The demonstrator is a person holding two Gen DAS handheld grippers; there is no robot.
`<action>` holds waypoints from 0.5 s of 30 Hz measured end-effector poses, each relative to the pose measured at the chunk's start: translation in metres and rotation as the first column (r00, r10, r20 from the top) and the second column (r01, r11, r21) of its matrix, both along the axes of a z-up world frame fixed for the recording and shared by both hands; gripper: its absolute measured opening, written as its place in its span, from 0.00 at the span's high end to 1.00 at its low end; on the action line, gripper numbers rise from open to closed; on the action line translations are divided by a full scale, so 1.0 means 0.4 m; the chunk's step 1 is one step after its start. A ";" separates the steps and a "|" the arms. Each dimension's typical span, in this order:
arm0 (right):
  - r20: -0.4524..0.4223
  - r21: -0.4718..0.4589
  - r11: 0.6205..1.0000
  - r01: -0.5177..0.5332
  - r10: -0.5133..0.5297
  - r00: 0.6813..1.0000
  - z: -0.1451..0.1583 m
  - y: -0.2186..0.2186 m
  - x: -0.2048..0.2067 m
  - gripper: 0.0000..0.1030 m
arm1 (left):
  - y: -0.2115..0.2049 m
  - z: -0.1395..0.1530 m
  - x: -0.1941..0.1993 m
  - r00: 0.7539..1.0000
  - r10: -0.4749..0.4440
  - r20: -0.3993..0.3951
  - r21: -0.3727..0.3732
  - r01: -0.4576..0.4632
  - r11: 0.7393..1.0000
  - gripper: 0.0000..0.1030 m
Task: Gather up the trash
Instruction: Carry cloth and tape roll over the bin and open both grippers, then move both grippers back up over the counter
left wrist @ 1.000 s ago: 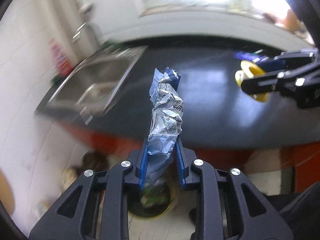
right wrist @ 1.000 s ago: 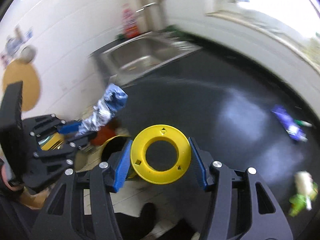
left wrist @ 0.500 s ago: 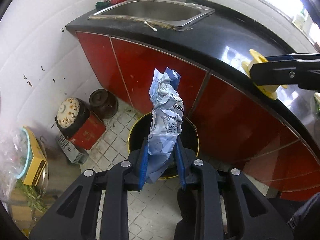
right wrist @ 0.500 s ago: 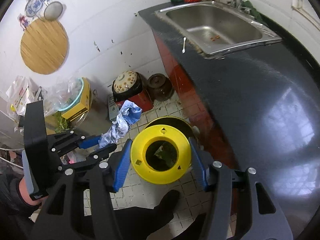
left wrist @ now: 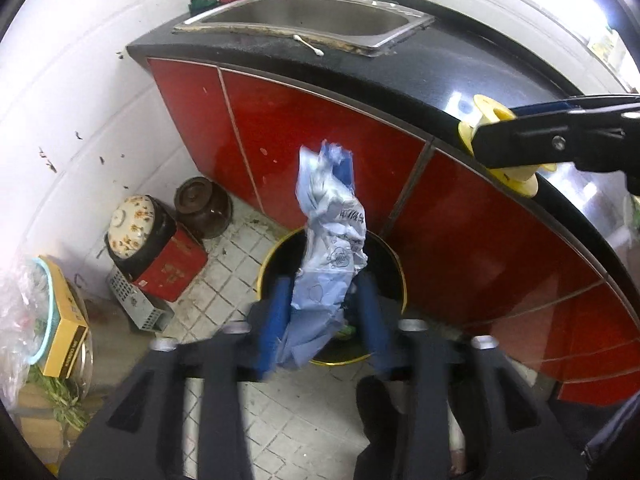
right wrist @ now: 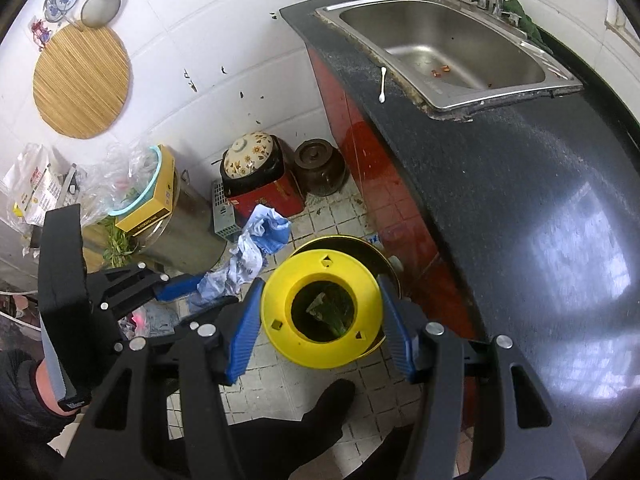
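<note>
A black bin with a yellow rim stands on the tiled floor against the red cabinets. My left gripper hangs over it with its jaws opening. A crumpled blue-and-white wrapper stands loose between them, leaning on the left pad. In the right wrist view the wrapper and left gripper sit left of the bin. My right gripper is also opening, and a yellow spool hangs between its pads with a small gap on each side, directly above the bin. The spool shows at the right of the left wrist view.
The black countertop with a steel sink runs along the right, a cotton swab beside the sink. On the floor are a red tin under a floral-lidded pot, a brown jar and a yellow box. A person's dark shoe is near the bin.
Both grippers swung from over the countertop to above the floor bin. In the last half second both jaws widened, freeing the wrapper and the spool.
</note>
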State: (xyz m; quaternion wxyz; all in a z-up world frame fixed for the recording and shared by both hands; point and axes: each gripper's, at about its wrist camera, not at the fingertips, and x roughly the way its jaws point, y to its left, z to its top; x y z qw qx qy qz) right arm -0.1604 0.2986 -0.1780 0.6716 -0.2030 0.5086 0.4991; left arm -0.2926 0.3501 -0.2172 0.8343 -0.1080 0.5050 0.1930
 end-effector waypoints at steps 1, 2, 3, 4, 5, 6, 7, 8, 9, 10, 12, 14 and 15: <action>0.005 0.002 1.000 0.006 -0.006 1.000 0.002 0.003 0.002 0.32 | 0.002 0.002 0.000 1.000 0.001 0.007 0.001 -0.001 1.000 0.36; 0.004 0.006 1.000 0.008 -0.008 1.000 0.005 0.003 0.004 0.31 | 0.003 0.005 -0.001 1.000 0.001 0.015 0.002 -0.001 1.000 0.35; 0.002 0.007 1.000 0.009 -0.009 1.000 0.007 0.003 0.006 0.31 | 0.004 0.008 0.000 1.000 -0.001 0.018 0.003 0.001 1.000 0.35; 0.006 0.007 1.000 0.011 -0.011 1.000 0.009 0.002 0.007 0.31 | 0.004 0.008 0.001 1.000 -0.003 0.016 0.006 0.003 1.000 0.35; 0.007 0.009 1.000 0.012 -0.012 1.000 0.010 0.002 0.009 0.31 | 0.003 0.007 0.000 1.000 -0.003 0.012 0.009 0.003 1.000 0.35; 0.008 0.012 1.000 0.017 -0.017 1.000 0.015 -0.005 0.012 0.31 | 0.004 0.007 0.000 1.000 -0.003 0.012 0.008 0.003 1.000 0.35; 0.009 0.015 1.000 0.022 -0.022 1.000 0.019 -0.008 0.014 0.31 | 0.002 0.009 -0.002 1.000 -0.004 0.013 0.006 0.004 1.000 0.35; 0.009 0.018 1.000 0.026 -0.026 1.000 0.022 -0.012 0.017 0.31 | 0.003 0.012 -0.001 1.000 -0.005 0.016 0.005 0.005 1.000 0.35; 0.010 0.023 0.999 0.033 -0.033 0.999 0.028 -0.021 0.021 0.31 | 0.000 0.016 -0.002 1.000 -0.008 0.020 0.006 0.007 1.000 0.35; 0.011 0.029 0.999 0.041 -0.041 0.999 0.035 -0.033 0.027 0.31 | -0.003 0.020 -0.002 1.000 -0.012 0.025 0.005 0.012 1.000 0.35; 0.016 0.042 0.997 0.066 -0.066 0.998 0.052 -0.065 0.041 0.30 | -0.014 0.030 0.004 0.999 -0.031 0.026 0.006 0.031 1.000 0.31; 0.021 0.056 0.994 0.098 -0.099 0.995 0.074 -0.107 0.059 0.30 | -0.034 0.049 0.019 0.998 -0.059 0.033 0.018 0.058 0.998 0.25; 0.030 0.067 0.990 0.127 -0.129 0.991 0.093 -0.142 0.073 0.30 | -0.046 0.061 0.029 0.996 -0.077 0.041 0.027 0.076 0.997 0.22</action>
